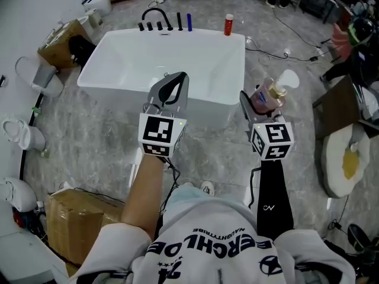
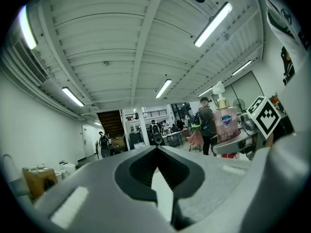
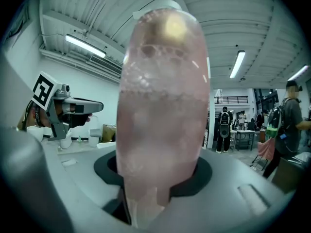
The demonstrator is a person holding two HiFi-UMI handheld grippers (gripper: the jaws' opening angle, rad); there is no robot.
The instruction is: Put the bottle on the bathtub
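Observation:
A pink pump soap bottle (image 1: 267, 96) with a white pump head is held upright in my right gripper (image 1: 263, 99), which is shut on its body. It hangs in the air off the near right corner of the white bathtub (image 1: 118, 58). In the right gripper view the bottle (image 3: 163, 106) fills the middle, between the jaws of the right gripper (image 3: 155, 183). My left gripper (image 1: 170, 84) is shut and empty, raised in front of the tub's near rim. In the left gripper view the left gripper (image 2: 156, 154) has its jaws together, and the bottle (image 2: 226, 123) shows at the right.
A black faucet (image 1: 157, 18), a blue bottle (image 1: 189, 21) and a red bottle (image 1: 228, 24) stand on the tub's far rim. A cardboard box (image 1: 71, 223) lies at the near left, white fixtures (image 1: 23, 135) along the left wall, cables (image 1: 290, 55) on the floor at right.

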